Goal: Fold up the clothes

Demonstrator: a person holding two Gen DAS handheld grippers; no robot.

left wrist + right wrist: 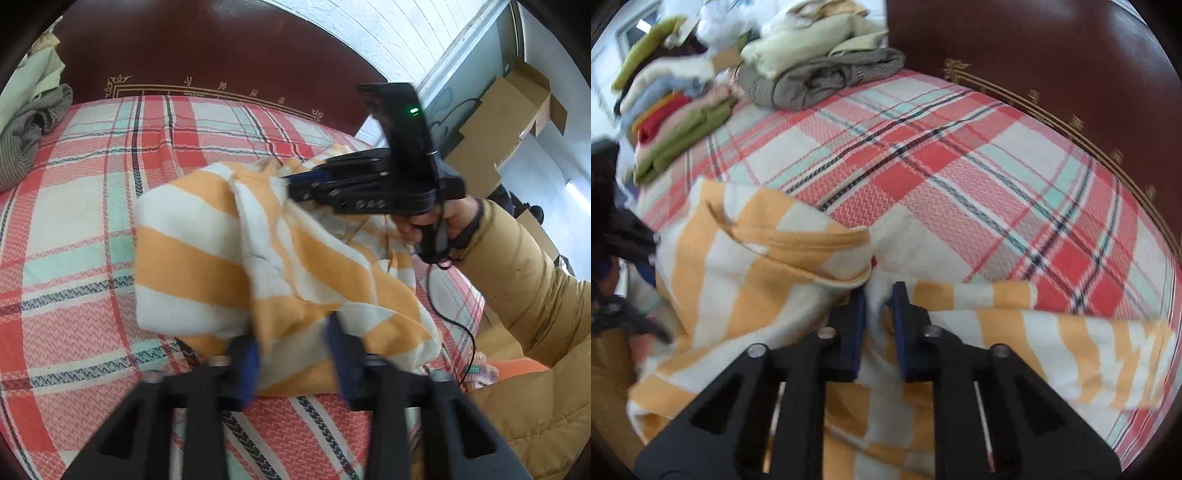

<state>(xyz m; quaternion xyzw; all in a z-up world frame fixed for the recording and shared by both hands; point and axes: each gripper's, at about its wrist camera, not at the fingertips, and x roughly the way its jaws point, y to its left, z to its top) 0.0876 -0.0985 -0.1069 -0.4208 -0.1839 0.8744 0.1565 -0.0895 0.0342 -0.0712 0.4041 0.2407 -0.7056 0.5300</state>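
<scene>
Plaid bed [85, 229] first, with the orange-striped garment [192, 258] rumpled across it; left claw [295, 354] clenched on its near hem, right claw [879, 325] pinching a fold by the collar [798, 240].

An orange-and-white striped garment [207, 254] is spread crumpled on the plaid bedcover [74, 206], bunched into loose folds near the front edge. Its orange-trimmed neck opening [812, 243] is turned up on the left, and one striped part [1052, 332] is stretched out to the right.
</scene>
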